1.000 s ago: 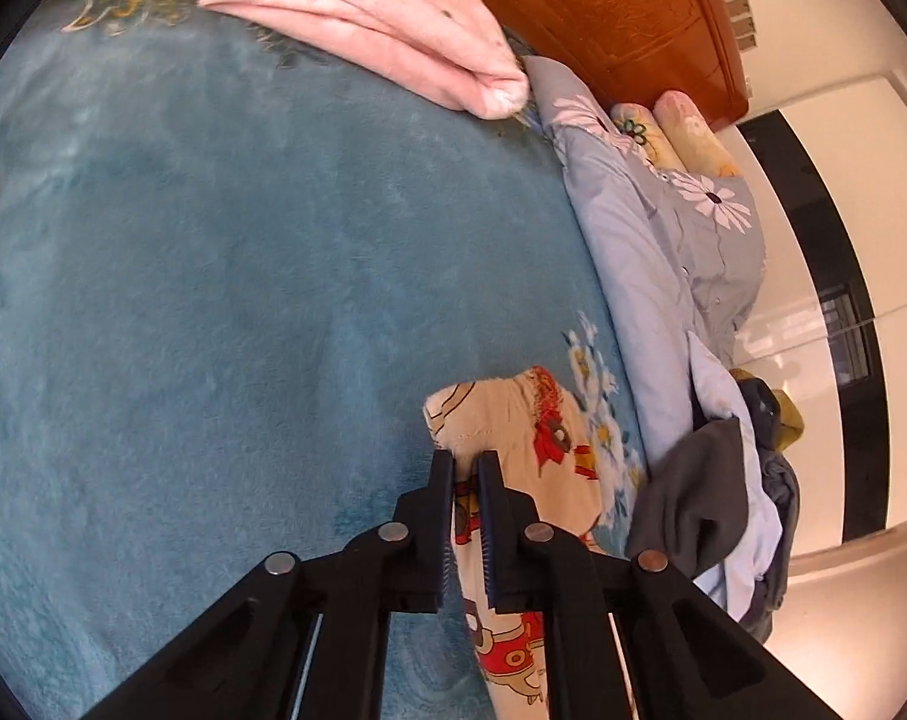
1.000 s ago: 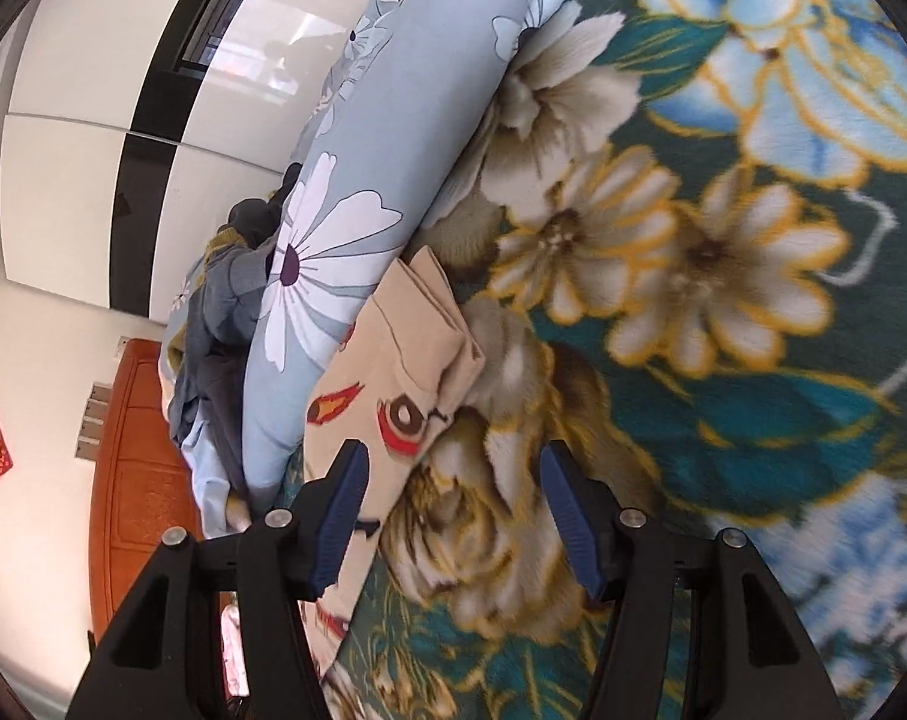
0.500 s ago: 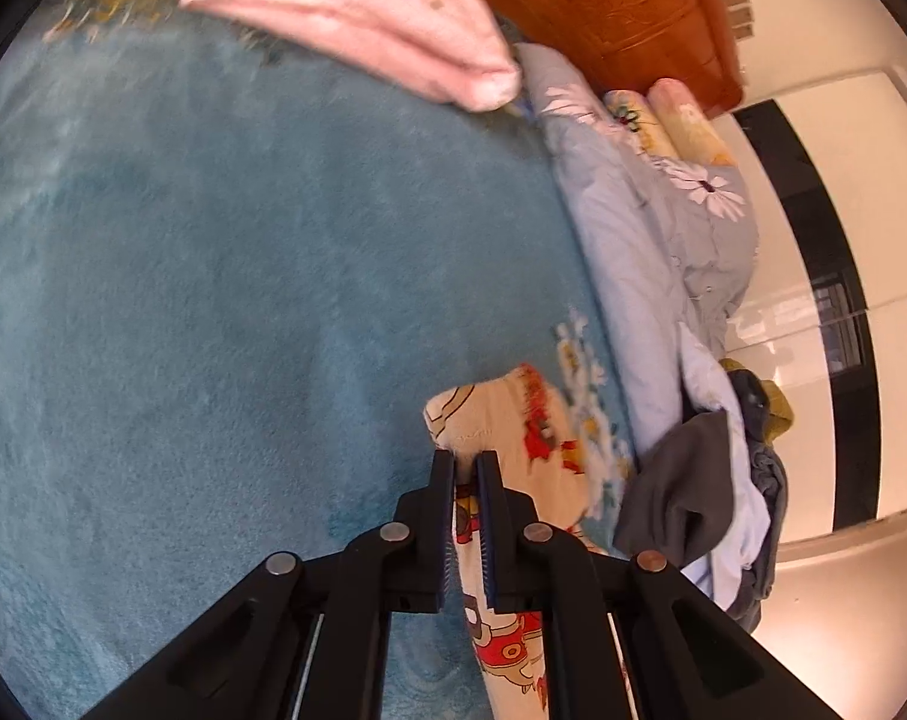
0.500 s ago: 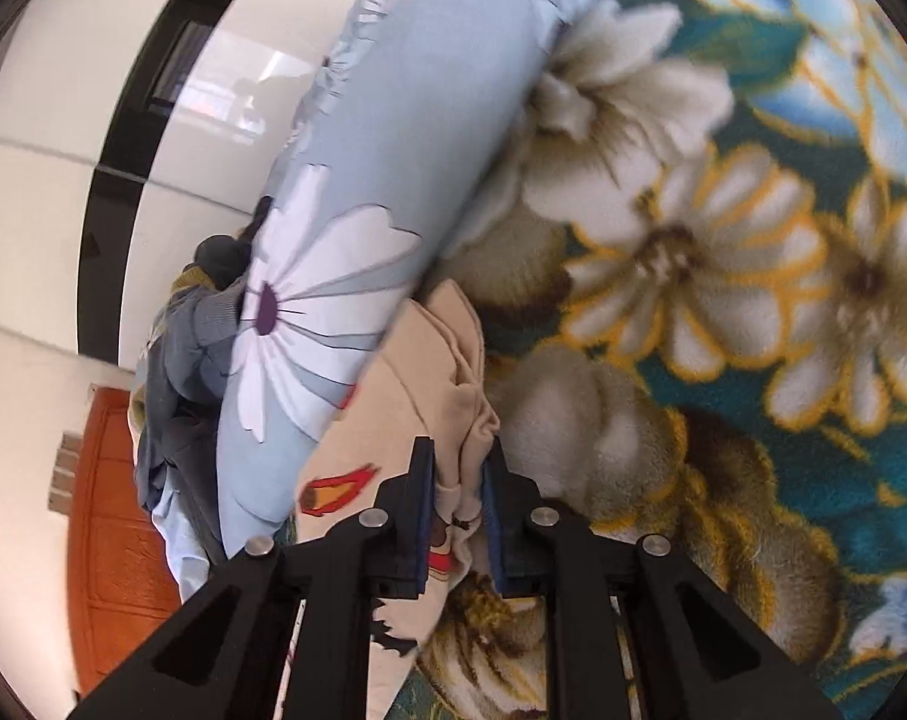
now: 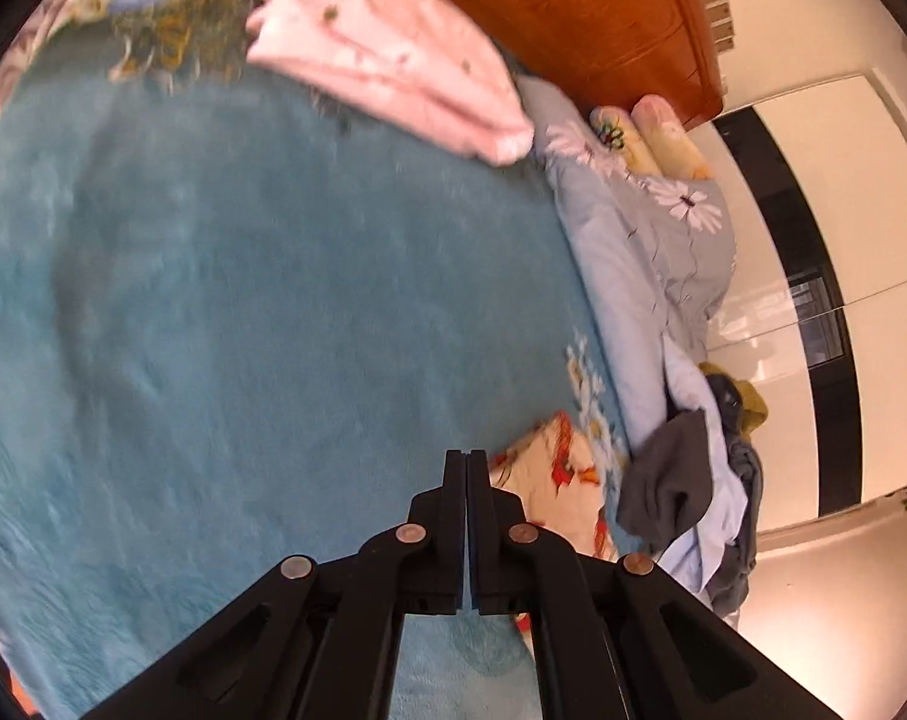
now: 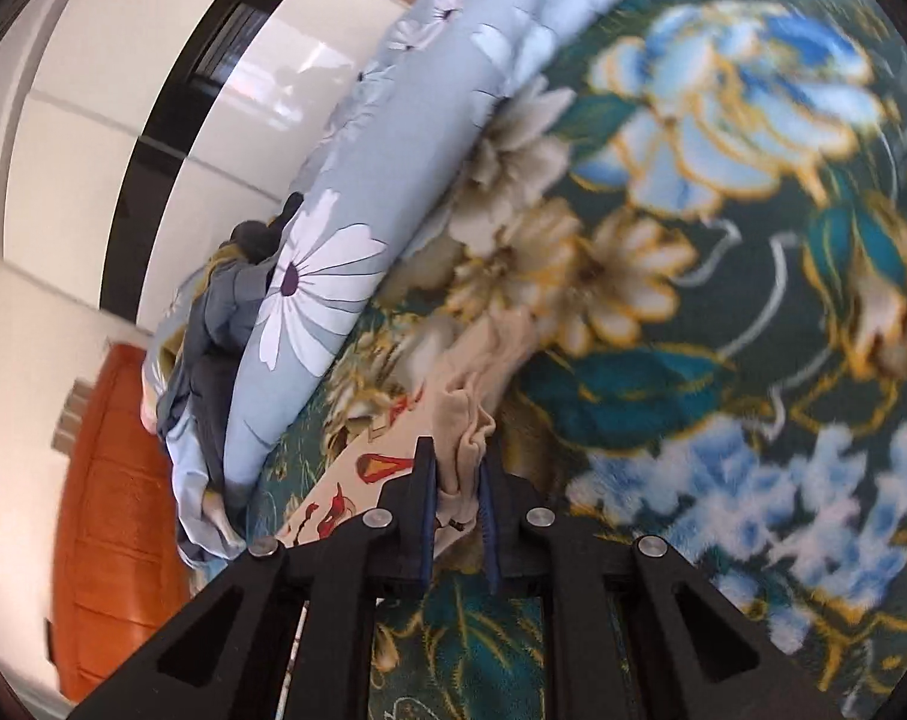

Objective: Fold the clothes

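Two claws were observed over a bed covered by a teal floral blanket (image 5: 213, 300). The left claw (image 5: 466, 462) was found pressed together with nothing visible between its tips; the beige printed garment (image 5: 549, 474) lay just to its right on the blanket. The right claw (image 6: 458, 480) was found pinching a bunched fold of the same garment (image 6: 465, 420). A folded pink garment (image 5: 393, 60) was noted well ahead of the left claw, and a light-blue floral quilt (image 6: 357, 228) ahead-left of the right claw.

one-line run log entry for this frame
step: fold clothes | left gripper: shut, empty | right gripper: shut on beige printed garment | surface: floral blanket
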The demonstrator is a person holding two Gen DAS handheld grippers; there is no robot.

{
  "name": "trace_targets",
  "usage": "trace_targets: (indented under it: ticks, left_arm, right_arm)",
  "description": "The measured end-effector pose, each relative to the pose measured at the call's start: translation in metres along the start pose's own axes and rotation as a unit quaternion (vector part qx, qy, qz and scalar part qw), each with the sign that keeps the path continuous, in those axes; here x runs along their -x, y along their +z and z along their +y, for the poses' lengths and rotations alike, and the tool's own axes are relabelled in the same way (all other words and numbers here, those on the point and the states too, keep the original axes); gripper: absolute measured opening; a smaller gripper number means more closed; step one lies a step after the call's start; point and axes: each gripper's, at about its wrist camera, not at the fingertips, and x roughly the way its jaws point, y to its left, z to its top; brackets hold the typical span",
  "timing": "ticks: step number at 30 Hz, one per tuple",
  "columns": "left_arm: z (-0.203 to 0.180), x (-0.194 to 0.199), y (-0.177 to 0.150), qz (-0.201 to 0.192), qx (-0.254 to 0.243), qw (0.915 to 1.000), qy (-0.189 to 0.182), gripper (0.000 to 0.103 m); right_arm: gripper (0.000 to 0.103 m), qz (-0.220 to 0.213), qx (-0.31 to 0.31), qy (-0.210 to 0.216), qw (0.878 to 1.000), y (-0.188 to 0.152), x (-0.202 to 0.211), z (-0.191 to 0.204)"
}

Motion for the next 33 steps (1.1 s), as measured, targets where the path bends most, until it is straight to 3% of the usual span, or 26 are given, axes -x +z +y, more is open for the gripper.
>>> trace_targets:
  ticks: [3,5,8,16,18,19,22,25,28,31,33]
  left_arm:
    - [0.000,-0.023,-0.015,0.034,0.015,0.9991,-0.021,0.004]
    - [-0.005,-0.038,-0.026,0.051,0.015,0.9985,-0.017,0.026]
    - [-0.013,-0.055,-0.037,0.052,0.023,0.9982,-0.021,0.043]
    - [-0.033,-0.090,-0.030,0.053,0.016,0.9985,0.000,0.041]
    - [-0.034,-0.095,-0.027,0.050,0.014,0.9986,0.012,0.034]
    - [-0.034,-0.098,-0.026,0.049,0.014,0.9984,0.024,0.019]
    - [-0.043,-0.097,-0.020,0.041,0.004,0.9982,0.043,0.015]
    - [-0.079,-0.079,-0.010,0.025,-0.037,0.9987,0.024,0.014]
    - [-0.113,-0.037,-0.002,0.013,-0.064,0.9972,-0.038,0.014]
    - [-0.113,0.017,-0.006,-0.012,-0.102,0.9920,-0.073,0.014]
    - [-0.080,0.035,-0.011,-0.017,-0.102,0.9930,-0.058,0.014]
  right_arm:
    - [0.013,0.008,-0.023,-0.008,1.000,-0.007,-0.007,-0.017]
    - [0.013,0.012,-0.028,-0.009,0.999,-0.008,-0.010,-0.021]
    - [0.013,0.018,-0.017,-0.007,1.000,-0.006,-0.014,-0.015]
    - [0.013,0.022,-0.028,-0.005,0.999,-0.010,-0.013,-0.023]
    - [0.013,0.020,-0.033,-0.003,0.999,-0.009,-0.013,-0.023]
    - [0.013,0.020,-0.035,-0.002,0.999,-0.008,-0.013,-0.023]
    - [0.013,0.015,-0.041,0.001,0.999,-0.004,-0.014,-0.020]
    - [0.013,0.005,-0.050,0.004,0.999,0.006,-0.013,-0.012]
    - [0.013,-0.009,-0.039,0.029,0.999,0.017,0.001,0.007]
    - [0.010,-0.020,-0.004,0.056,0.998,0.020,0.026,0.029]
    - [0.010,-0.025,0.014,0.063,0.998,0.010,0.046,0.028]
